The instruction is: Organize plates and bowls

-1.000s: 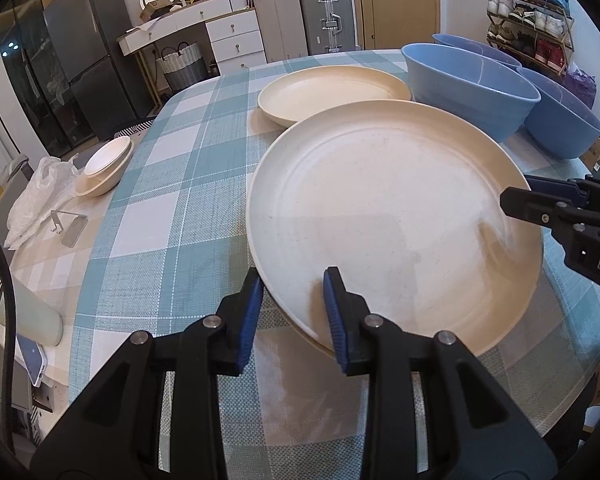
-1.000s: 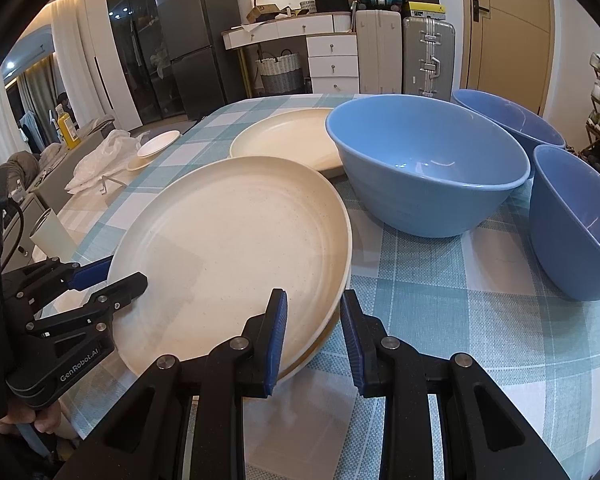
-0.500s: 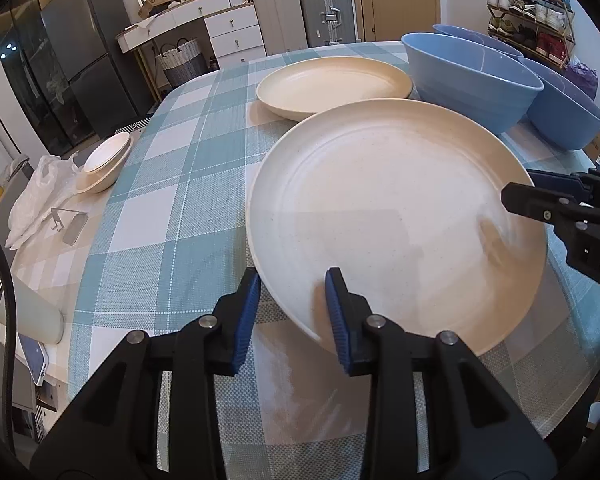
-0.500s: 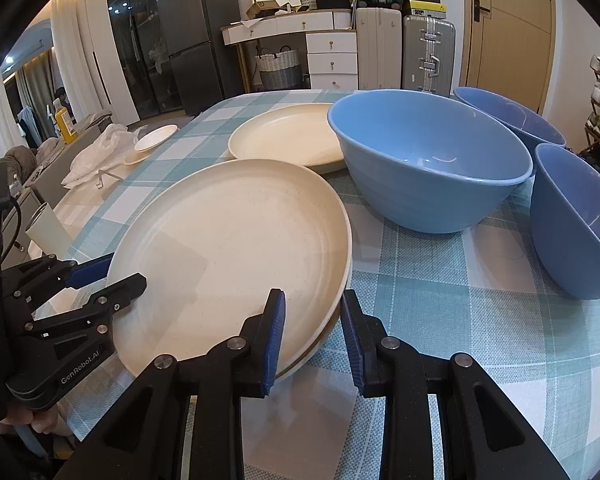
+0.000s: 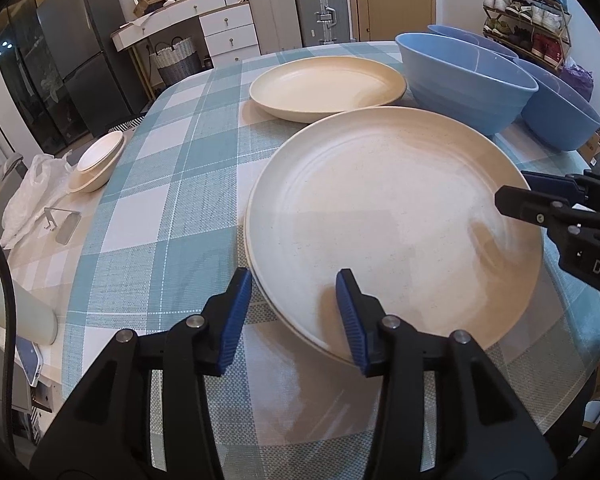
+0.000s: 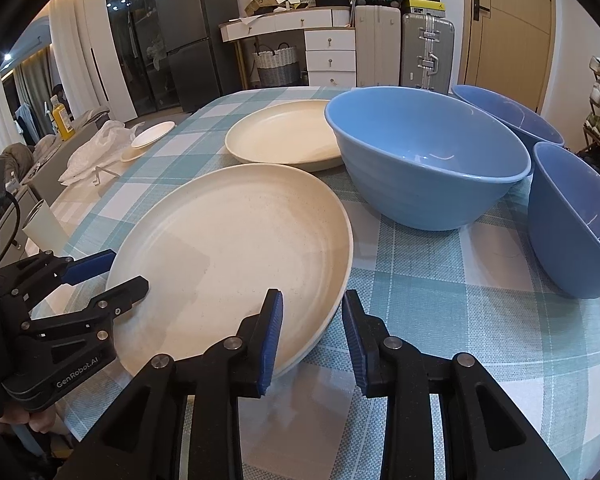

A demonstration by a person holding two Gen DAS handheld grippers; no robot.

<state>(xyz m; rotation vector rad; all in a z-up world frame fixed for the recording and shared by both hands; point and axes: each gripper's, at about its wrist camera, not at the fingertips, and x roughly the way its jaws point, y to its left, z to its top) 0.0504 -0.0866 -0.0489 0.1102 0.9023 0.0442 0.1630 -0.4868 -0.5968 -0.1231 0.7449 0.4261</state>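
A large cream plate (image 5: pixel 396 216) (image 6: pixel 236 264) lies on a second cream plate, of which only the rim (image 6: pixel 300 360) shows. My left gripper (image 5: pixel 294 292) (image 6: pixel 128 270) straddles the top plate's near-left rim. Its jaws are opening and the pads stand off the rim. My right gripper (image 6: pixel 312 308) (image 5: pixel 514 190) is shut on the opposite rim and is just starting to open. Another cream plate (image 5: pixel 326 86) lies farther back. Three blue bowls (image 6: pixel 424 160) (image 6: pixel 576 220) (image 6: pixel 508 112) stand to the right.
A checked cloth covers the table (image 5: pixel 172 184). At its left edge are stacked small white saucers (image 5: pixel 96 164), a plastic bag (image 5: pixel 32 196), a metal stand (image 5: pixel 62 224), a pale cup (image 5: pixel 20 312) and a phone (image 5: pixel 30 356). Furniture and suitcases stand beyond the table.
The top plate has sunk from a tilt to lie flat on the plate beneath. My left jaws have spread apart off its rim. The right jaws look much the same.
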